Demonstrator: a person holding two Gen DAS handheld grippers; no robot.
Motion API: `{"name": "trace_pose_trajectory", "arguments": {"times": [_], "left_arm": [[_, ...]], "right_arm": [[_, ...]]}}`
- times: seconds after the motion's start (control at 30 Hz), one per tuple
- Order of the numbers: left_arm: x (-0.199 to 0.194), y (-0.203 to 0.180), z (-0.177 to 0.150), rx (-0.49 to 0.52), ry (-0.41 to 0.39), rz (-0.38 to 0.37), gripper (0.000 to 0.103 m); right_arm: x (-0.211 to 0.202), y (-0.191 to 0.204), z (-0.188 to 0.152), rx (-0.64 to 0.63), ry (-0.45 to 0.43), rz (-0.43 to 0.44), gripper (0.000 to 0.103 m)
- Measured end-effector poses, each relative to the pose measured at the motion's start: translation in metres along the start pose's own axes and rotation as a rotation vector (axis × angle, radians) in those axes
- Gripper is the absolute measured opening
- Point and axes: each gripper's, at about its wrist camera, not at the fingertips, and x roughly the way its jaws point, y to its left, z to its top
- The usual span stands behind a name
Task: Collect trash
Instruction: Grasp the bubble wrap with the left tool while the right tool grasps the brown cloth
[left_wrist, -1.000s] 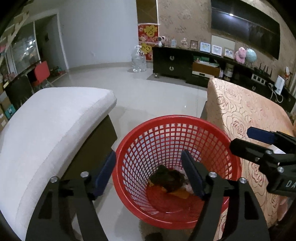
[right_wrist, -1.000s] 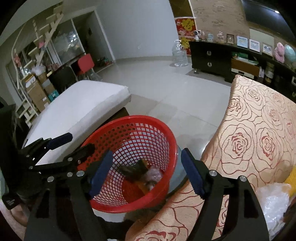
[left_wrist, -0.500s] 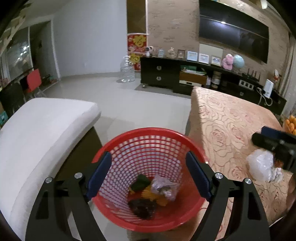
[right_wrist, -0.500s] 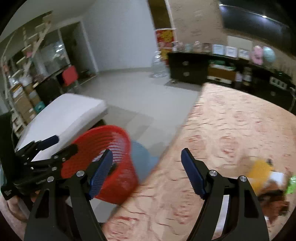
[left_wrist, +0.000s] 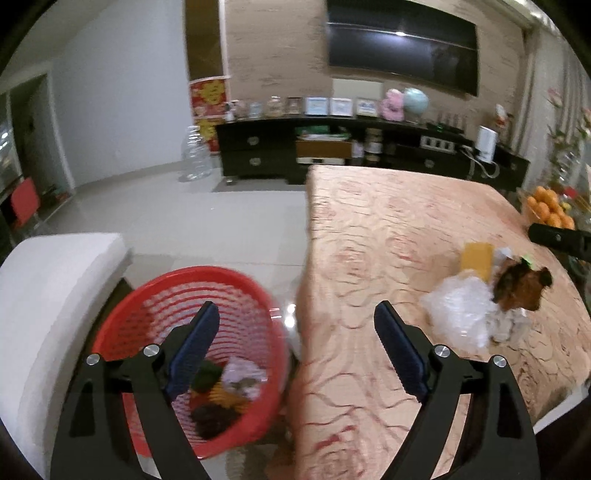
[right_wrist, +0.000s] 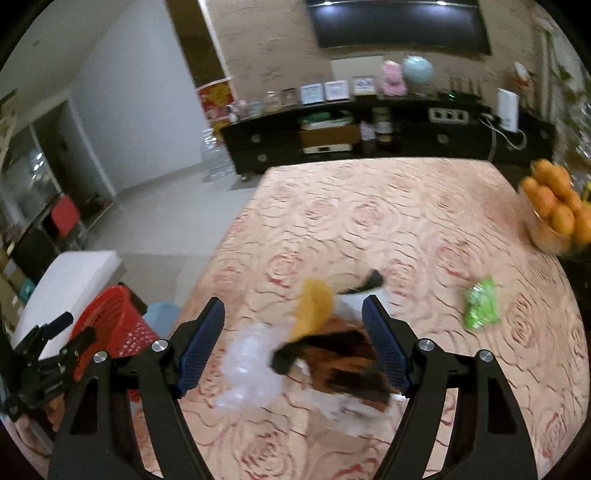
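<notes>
A red mesh basket (left_wrist: 173, 295) stands on the floor beside the table and holds several pieces of trash (left_wrist: 225, 391). My left gripper (left_wrist: 295, 354) is open and empty, over the gap between basket and table. On the rose-patterned tablecloth (right_wrist: 369, 221) lies a trash pile: clear plastic wrap (right_wrist: 251, 369), a yellow piece (right_wrist: 314, 306), a brown wrapper (right_wrist: 347, 354) and a green packet (right_wrist: 480, 302). My right gripper (right_wrist: 293, 347) is open and empty, just above the pile. The pile also shows in the left wrist view (left_wrist: 480, 295).
A bowl of oranges (right_wrist: 557, 214) stands at the table's right edge. A white cushioned seat (left_wrist: 51, 288) is left of the basket. A dark TV cabinet (left_wrist: 332, 155) and a water bottle (left_wrist: 195, 155) stand along the far wall.
Both grippers have swung right, away from the basket and toward the table. The right gripper now hangs over the trash pile; the basket has shifted to the left in both views.
</notes>
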Motion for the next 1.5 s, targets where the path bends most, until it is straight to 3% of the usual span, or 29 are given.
{"name": "trace_pose_trajectory", "arguments": {"times": [0.3, 0.67, 0.83, 0.97, 1.07, 1.13, 1.5], "left_arm": [[0.017, -0.072, -0.003, 0.147, 0.011, -0.083, 0.083], [0.054, -0.141, -0.006, 0.238, 0.105, -0.222, 0.084], [0.079, -0.163, -0.015, 0.291, 0.154, -0.206, 0.084], [0.087, -0.163, -0.016, 0.268, 0.166, -0.214, 0.083], [0.087, -0.163, -0.017, 0.272, 0.167, -0.235, 0.060], [0.091, -0.163, -0.020, 0.284, 0.192, -0.236, 0.037], [0.071, -0.133, -0.015, 0.248, 0.147, -0.188, 0.032]], "right_arm": [[-0.009, -0.020, -0.008, 0.010, 0.002, -0.039, 0.074], [-0.013, -0.039, -0.013, 0.043, 0.008, -0.059, 0.074], [-0.009, -0.045, -0.015, 0.055, 0.026, -0.065, 0.074], [-0.006, -0.044, -0.016, 0.053, 0.032, -0.063, 0.075], [0.000, -0.041, -0.019, 0.048, 0.043, -0.047, 0.075], [0.003, -0.038, -0.021, 0.044, 0.050, -0.040, 0.076], [0.030, -0.019, -0.035, -0.040, 0.086, -0.067, 0.079]]}}
